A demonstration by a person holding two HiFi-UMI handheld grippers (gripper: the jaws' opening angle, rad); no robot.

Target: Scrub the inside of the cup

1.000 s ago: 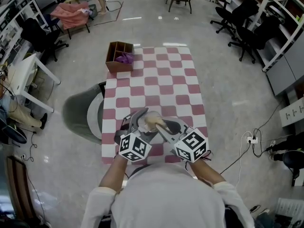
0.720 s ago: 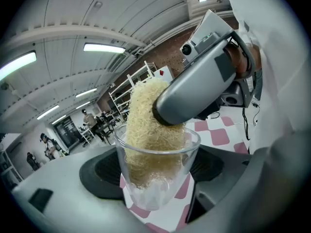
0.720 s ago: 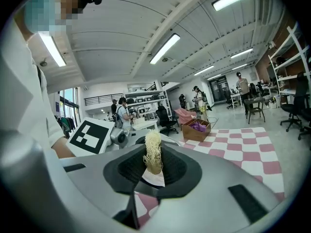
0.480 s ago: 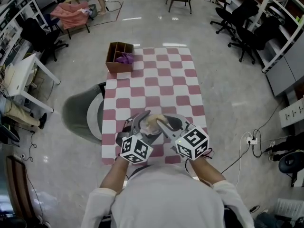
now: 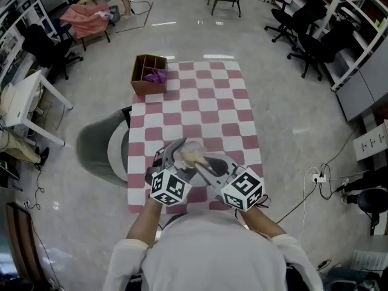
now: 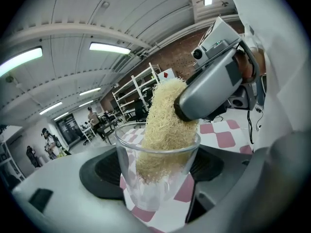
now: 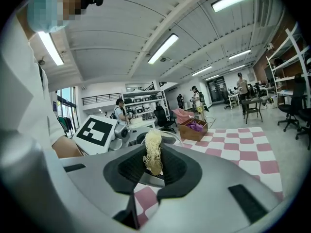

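Left gripper view: mid-scrub, left gripper (image 6: 158,176) clamping cup (image 6: 156,193), right gripper (image 7: 153,165) pinching sponge (image 6: 165,125) plunged in from 1 o'clock, bottom seemingly unreached.

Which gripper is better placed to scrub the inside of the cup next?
Right. The right gripper is shut on the loofah, whose end sits inside the cup; the left gripper is shut on the cup, holding it.

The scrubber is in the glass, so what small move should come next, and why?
Probably push the right gripper a little deeper, then twist. It is shut on the loofah scrubber, whose lower end hangs inside the clear glass cup short of the bottom, so the base seems not yet reached. The left gripper is shut on the cup, steadying it.
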